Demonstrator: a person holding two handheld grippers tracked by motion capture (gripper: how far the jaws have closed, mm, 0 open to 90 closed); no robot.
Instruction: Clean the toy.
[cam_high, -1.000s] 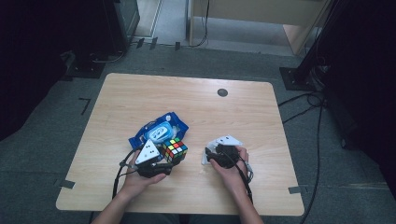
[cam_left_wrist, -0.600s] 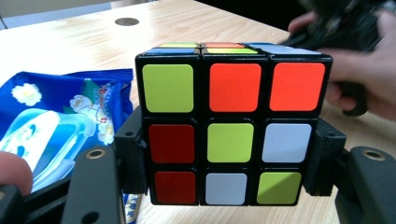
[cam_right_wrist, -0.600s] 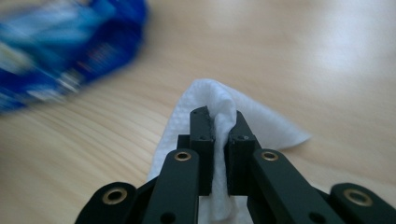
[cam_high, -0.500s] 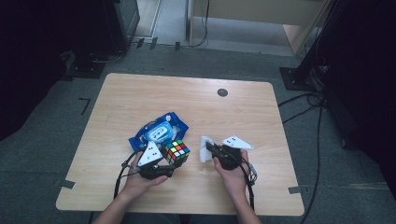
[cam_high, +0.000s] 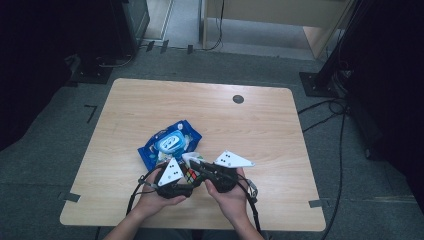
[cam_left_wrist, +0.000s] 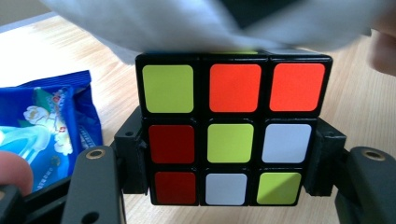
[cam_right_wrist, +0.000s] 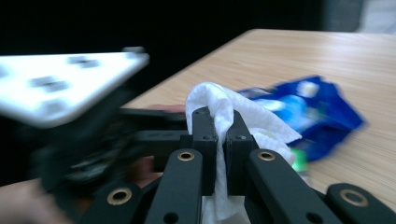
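Right gripper (cam_right_wrist: 219, 140) since earlier frame: I move it from table (cam_high: 280, 125) toward cube (cam_left_wrist: 233, 126), fingers shut on wipe (cam_right_wrist: 219, 105). Left gripper (cam_left_wrist: 229, 186) fingers clamp cube's sides above table. Cube rigid, slick; wipe limp, light, so I pinch folded edge.

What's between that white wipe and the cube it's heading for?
Nothing visible. The right gripper pinches the wipe, which hangs right over the cube clamped in the left gripper. The blue pack lies off to the side.
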